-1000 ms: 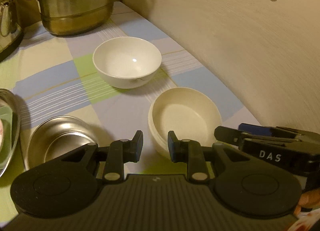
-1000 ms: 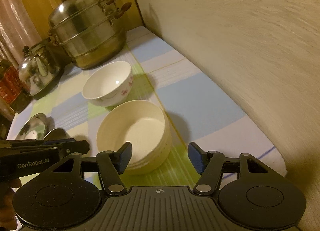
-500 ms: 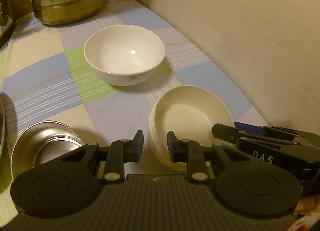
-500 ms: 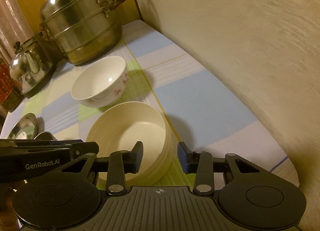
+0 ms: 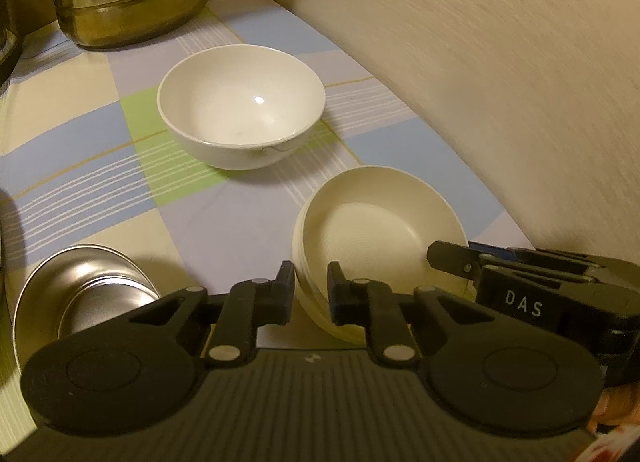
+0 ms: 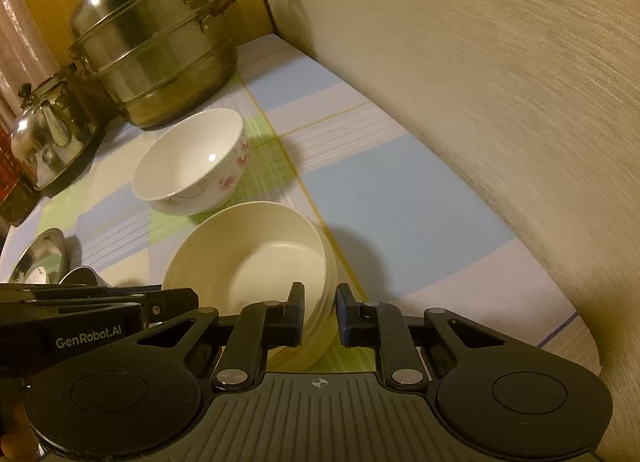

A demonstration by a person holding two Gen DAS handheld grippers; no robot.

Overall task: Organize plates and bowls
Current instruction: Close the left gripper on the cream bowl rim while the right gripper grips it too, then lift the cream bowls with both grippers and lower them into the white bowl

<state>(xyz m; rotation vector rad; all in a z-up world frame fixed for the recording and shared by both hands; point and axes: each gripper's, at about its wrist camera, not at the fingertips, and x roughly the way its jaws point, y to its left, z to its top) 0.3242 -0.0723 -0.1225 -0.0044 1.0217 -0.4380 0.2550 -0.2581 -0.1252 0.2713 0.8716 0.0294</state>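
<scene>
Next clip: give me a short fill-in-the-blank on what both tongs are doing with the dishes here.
1. Both tongs grip the rim of the stacked cream ____.
2. The left tongs and right tongs clamp ____ sides of that stack.
3. The bowl with the pink flower print stands ____ by either tongs.

Missing words: plates; opposite; untouched

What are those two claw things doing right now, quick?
Left gripper: just closed on the near rim of the cream dish.
Right gripper: just closed on the same dish's rim.
</scene>
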